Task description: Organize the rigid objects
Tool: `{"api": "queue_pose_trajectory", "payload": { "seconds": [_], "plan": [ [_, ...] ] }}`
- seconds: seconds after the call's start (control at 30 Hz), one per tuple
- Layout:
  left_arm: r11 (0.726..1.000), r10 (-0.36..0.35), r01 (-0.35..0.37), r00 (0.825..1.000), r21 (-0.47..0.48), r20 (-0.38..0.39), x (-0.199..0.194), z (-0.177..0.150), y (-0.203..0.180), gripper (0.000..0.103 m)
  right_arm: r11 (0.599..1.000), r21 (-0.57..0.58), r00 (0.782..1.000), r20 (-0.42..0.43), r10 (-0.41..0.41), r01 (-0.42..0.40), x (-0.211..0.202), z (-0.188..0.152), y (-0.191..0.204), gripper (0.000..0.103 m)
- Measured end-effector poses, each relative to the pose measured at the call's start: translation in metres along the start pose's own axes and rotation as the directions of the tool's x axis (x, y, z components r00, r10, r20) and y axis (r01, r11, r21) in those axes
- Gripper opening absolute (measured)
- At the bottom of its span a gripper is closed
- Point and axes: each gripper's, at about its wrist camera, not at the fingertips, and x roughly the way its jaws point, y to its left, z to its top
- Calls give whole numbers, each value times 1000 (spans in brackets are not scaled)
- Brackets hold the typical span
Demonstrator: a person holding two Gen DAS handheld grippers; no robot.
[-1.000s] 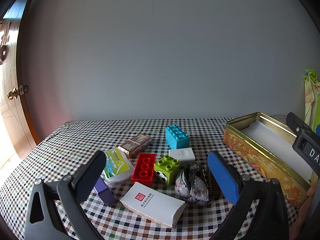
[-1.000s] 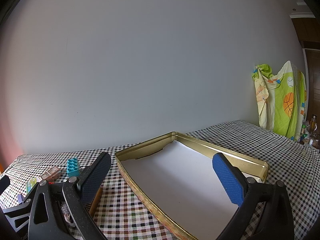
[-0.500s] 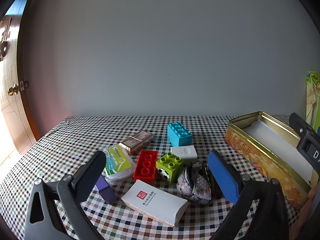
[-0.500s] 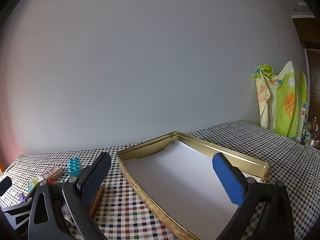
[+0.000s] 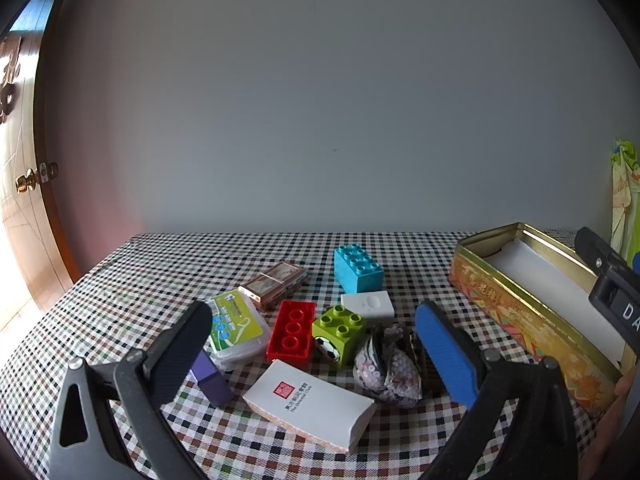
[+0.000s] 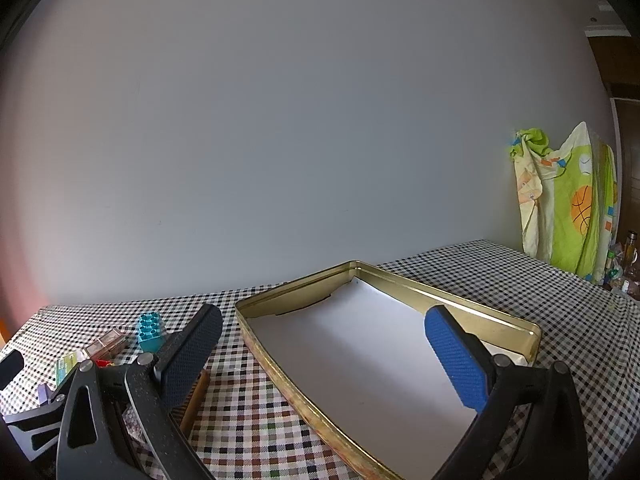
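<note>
Left gripper point(image 5: 312, 336) was wide open, holding nothing, above the near edge of the checked tablecloth point(image 5: 132, 280). Nearest lay a white card box point(image 5: 310, 402), with a purple block point(image 5: 210, 378) to its left and a patterned pouch point(image 5: 386, 362) to its right. Behind sat a red brick point(image 5: 291, 330), a green brick point(image 5: 338, 330), a clear-lidded case point(image 5: 236, 324) and a white eraser point(image 5: 368, 304); farther back, a bundled card pack point(image 5: 274, 282) and a blue brick point(image 5: 358, 268). Right gripper point(image 6: 322, 356) was wide open, empty, over the gold tin point(image 6: 400, 280) toward the right edge, lined with white paper point(image 6: 360, 348).
</note>
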Motion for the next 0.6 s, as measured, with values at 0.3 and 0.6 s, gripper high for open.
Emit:
{"api": "queue_pose_trajectory", "payload": {
  "seconds": [0.3, 0.6],
  "plan": [
    [1000, 1, -1, 1000, 0, -1, 0, 0, 2, 103, 1000, -2, 1000, -5, 5, -5, 0, 1, 3, 103],
    [1000, 4, -4, 1000, 2, -4, -1, 0, 2, 103, 1000, -6, 1000, -7, 10, -10, 0, 1, 4, 103]
  ]
}}
